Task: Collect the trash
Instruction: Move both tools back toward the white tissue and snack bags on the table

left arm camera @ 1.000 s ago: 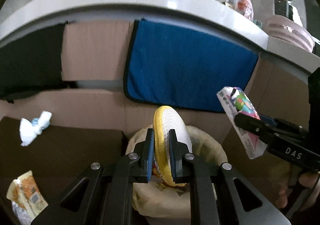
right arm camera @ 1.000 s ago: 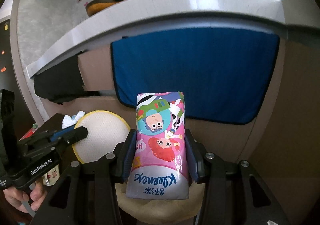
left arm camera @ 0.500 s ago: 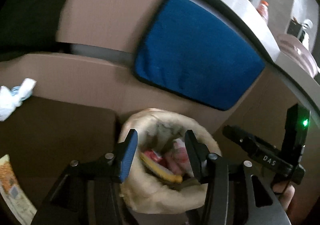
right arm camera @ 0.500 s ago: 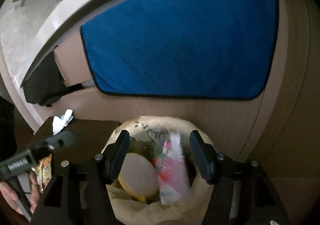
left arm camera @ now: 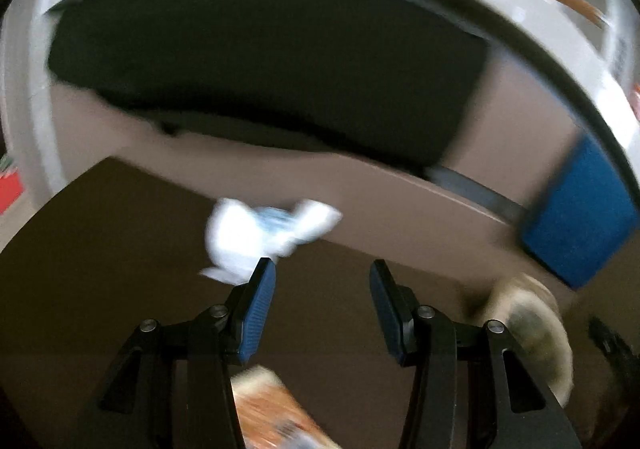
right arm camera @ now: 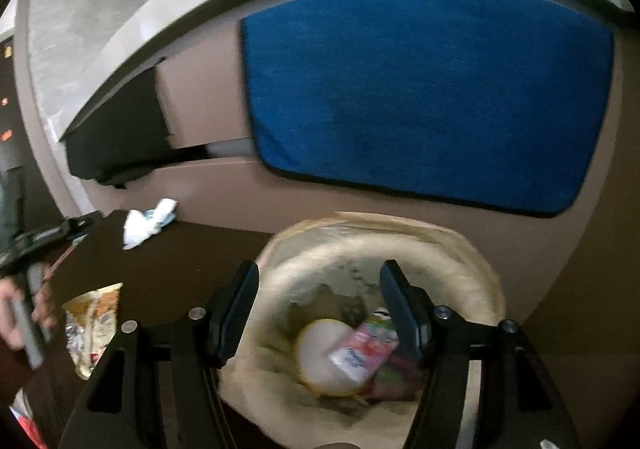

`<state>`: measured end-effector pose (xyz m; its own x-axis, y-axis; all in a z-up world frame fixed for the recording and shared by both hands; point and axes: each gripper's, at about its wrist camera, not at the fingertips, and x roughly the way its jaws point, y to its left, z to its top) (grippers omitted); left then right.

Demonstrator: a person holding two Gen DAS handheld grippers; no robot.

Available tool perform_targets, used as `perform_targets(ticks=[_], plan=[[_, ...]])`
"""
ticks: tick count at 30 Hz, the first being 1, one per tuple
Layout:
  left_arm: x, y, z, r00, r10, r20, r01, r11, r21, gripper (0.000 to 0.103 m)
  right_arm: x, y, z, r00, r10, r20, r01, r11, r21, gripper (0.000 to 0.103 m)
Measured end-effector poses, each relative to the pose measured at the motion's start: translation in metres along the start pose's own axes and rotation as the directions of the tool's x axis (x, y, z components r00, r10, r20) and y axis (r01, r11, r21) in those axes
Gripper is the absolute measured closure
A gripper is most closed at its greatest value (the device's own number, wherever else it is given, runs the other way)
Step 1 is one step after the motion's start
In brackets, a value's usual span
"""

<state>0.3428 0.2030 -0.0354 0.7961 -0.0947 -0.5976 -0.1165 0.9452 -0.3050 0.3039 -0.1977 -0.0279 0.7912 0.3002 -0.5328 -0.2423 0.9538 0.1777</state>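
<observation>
The lined trash bin (right arm camera: 380, 289) stands on the floor against the cabinet front, right below the blue towel (right arm camera: 428, 97) that hangs there. Inside the bin lie a round white pad with a yellow rim (right arm camera: 320, 359) and a pink tissue pack (right arm camera: 362, 353), the pack leaning across the pad, with other colourful scraps beneath that are too blurred to name.

To the left of the bin is a low dark desk (right arm camera: 168, 269). On it, a crumpled white tissue (right arm camera: 148, 221) sits at the far edge by the cabinet, and a crinkled orange snack wrapper (right arm camera: 94, 325) lies near the front.

The right hand-held gripper (right arm camera: 320, 309) hangs over the bin mouth with its jaws wide and nothing between them. The left hand-held gripper (left arm camera: 322, 305) is likewise spread wide and empty, above the desk, with the tissue (left arm camera: 264, 237) just past its left fingertip and the bin at its right.

A second ago the left one clamped the pad and the right one the tissue pack, both above the bin; both items now lie in it, and the left one has swung away towards the desk.
</observation>
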Motion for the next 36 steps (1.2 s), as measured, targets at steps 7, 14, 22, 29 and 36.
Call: perform_targets(ticks=[7, 14, 22, 29, 36], plan=[[0.072, 0.060, 0.023, 0.994, 0.042, -0.100, -0.055, 0.990, -0.133, 0.053, 0.023, 0.050, -0.008, 0.999, 0.042, -0.019, -0.043, 0.997, -0.057, 0.043], [0.124, 0.062, 0.032, 0.979, 0.057, -0.194, -0.087, 0.985, -0.149, 0.053, 0.051, 0.076, -0.018, 0.993, 0.053, -0.103, -0.063, 0.994, -0.093, 0.043], [0.092, 0.063, 0.005, 0.972, 0.092, -0.218, -0.096, 0.995, -0.008, 0.097, 0.061, 0.099, -0.025, 0.981, 0.102, -0.168, -0.122, 0.986, -0.112, 0.043], [0.006, 0.120, -0.032, 0.982, 0.037, -0.187, -0.061, 0.990, -0.126, 0.099, 0.069, 0.166, -0.046, 0.919, 0.269, -0.289, -0.315, 0.940, -0.128, 0.043], [-0.080, 0.168, -0.036, 0.999, -0.043, -0.019, 0.036, 0.954, -0.297, 0.096, 0.058, 0.254, -0.079, 0.826, 0.394, -0.404, -0.492, 0.854, -0.172, 0.043]])
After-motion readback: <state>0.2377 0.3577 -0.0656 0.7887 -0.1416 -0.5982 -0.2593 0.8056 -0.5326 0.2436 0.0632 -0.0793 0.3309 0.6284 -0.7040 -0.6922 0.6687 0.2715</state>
